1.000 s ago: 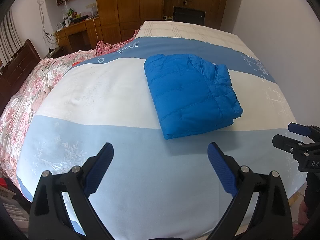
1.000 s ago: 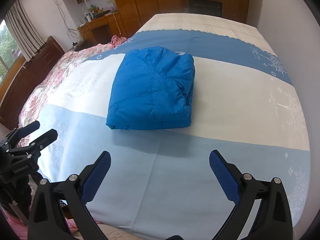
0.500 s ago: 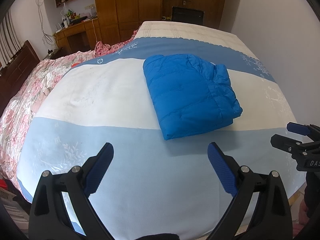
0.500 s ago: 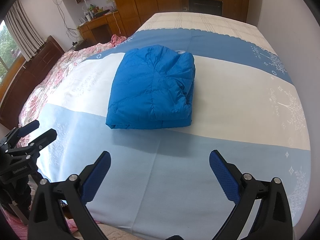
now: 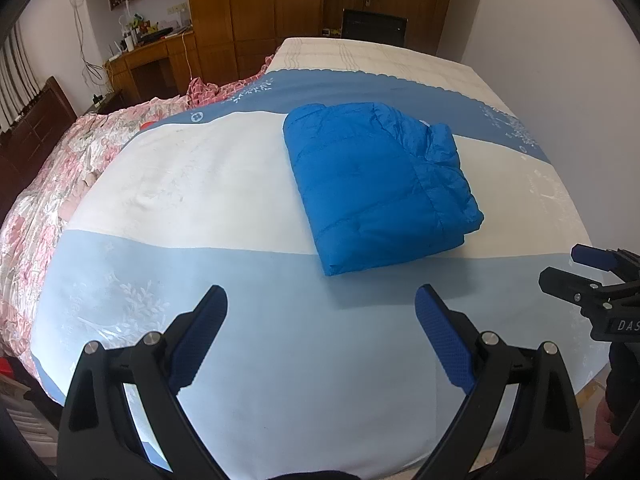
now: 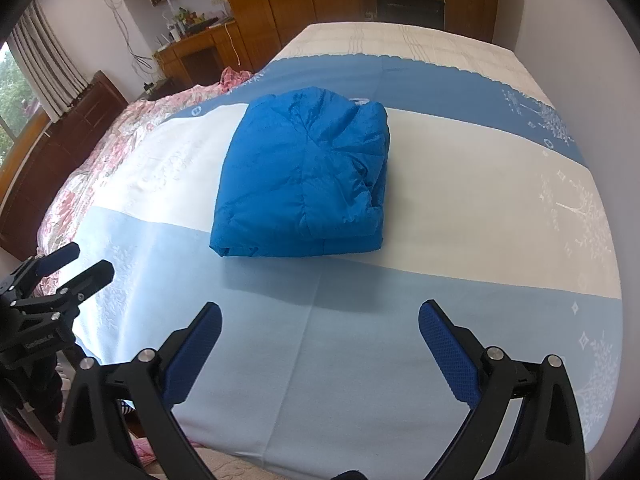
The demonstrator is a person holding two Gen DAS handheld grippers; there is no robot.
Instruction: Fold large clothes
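Folded blue jacket (image 5: 376, 188) lengthwise up the bed (image 5: 200, 184); both tongs (image 5: 320, 336) (image 6: 320, 348) wide, empty.

We saw the jacket (image 5: 376, 188) as quilted, puffy cloth with a faint sheen. The bedsheet (image 5: 280, 320) looked like smooth matt cloth with a pale woven pattern. The left gripper (image 5: 320, 312) and right gripper (image 6: 320, 320) had matt black plastic arms, shiny metal screws, and fingers (image 5: 444, 340) faced with dimpled blue rubber. The wardrobe (image 5: 256, 4) was glossy wood.
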